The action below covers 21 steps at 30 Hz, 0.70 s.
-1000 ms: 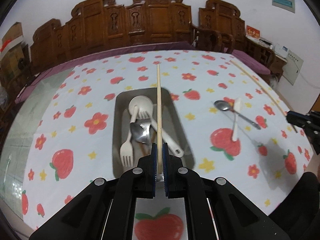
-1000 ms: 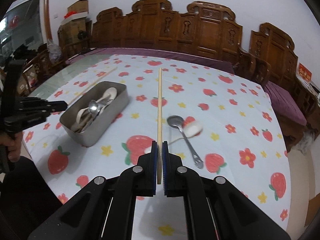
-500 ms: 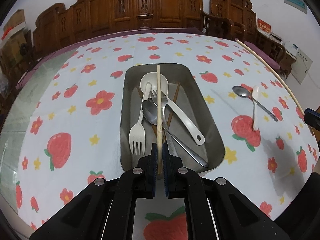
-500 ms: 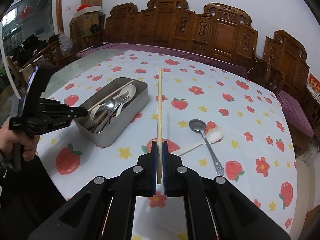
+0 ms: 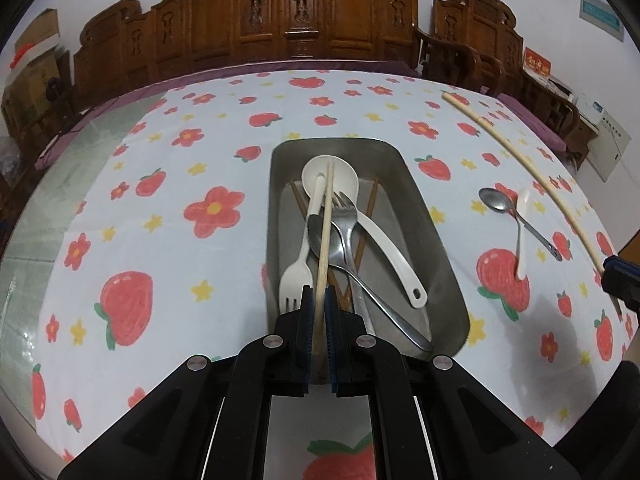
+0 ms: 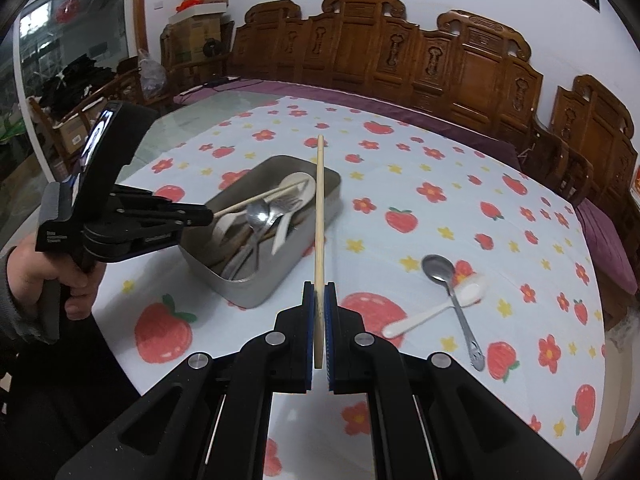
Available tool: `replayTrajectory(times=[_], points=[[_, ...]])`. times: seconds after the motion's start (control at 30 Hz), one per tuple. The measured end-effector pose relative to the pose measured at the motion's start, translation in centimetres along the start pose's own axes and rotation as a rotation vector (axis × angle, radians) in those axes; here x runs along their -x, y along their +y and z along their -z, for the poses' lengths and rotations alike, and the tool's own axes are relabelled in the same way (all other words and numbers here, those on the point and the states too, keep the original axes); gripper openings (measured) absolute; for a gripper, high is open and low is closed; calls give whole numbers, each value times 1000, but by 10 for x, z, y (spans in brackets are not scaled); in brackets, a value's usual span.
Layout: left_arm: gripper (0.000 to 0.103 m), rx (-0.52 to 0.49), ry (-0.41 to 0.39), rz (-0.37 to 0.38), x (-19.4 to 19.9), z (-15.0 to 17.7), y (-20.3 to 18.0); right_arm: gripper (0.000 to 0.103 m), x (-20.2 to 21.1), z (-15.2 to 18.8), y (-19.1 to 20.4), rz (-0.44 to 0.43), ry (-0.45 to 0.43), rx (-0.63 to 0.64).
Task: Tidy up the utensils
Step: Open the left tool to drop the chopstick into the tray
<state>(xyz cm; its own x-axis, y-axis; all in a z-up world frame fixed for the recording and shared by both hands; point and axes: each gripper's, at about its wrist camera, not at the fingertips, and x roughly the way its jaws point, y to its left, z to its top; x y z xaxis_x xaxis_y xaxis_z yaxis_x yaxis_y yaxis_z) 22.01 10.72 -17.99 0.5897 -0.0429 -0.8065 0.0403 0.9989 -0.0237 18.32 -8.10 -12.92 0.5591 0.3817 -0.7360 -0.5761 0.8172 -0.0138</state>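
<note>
A metal tray (image 5: 424, 216) (image 6: 264, 284) holds a white fork, a white ladle, metal cutlery and dark chopsticks. My left gripper (image 5: 318, 300) (image 6: 200, 214) is shut on a pale wooden chopstick (image 5: 326, 224) that reaches over the tray's contents, its tip above the white ladle bowl. My right gripper (image 6: 319, 298) is shut on a second pale chopstick (image 6: 319, 216) (image 5: 520, 160), held in the air beside the tray's right rim. A metal spoon (image 6: 452, 292) (image 5: 516, 216) and a white spoon (image 6: 436, 312) (image 5: 522, 232) lie crossed on the cloth to the right.
The table wears a white cloth (image 5: 160, 208) printed with strawberries and flowers. Carved wooden chairs (image 5: 304, 12) line its far side. A person's hand (image 6: 48, 276) grips the left tool's handle at the table's near left edge.
The left gripper has moved forward and down over the tray, bringing its chopstick above the cutlery. The right gripper has shifted left toward the tray with its chopstick.
</note>
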Motion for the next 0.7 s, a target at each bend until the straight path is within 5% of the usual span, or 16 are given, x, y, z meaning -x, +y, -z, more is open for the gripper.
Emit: replayTrajectory(times=[0.47,0.6,0.7], points=[[35,25,-79,-9,27,-2,15,6,-32,-24,24,-58,24,-24],[63,41,-117,-14,40,-1,23,6,-46,-29,27,-83,37,-58],[73,58,-140,-17,48,-1,30,6,-56,-34,31,-101,44,-78]])
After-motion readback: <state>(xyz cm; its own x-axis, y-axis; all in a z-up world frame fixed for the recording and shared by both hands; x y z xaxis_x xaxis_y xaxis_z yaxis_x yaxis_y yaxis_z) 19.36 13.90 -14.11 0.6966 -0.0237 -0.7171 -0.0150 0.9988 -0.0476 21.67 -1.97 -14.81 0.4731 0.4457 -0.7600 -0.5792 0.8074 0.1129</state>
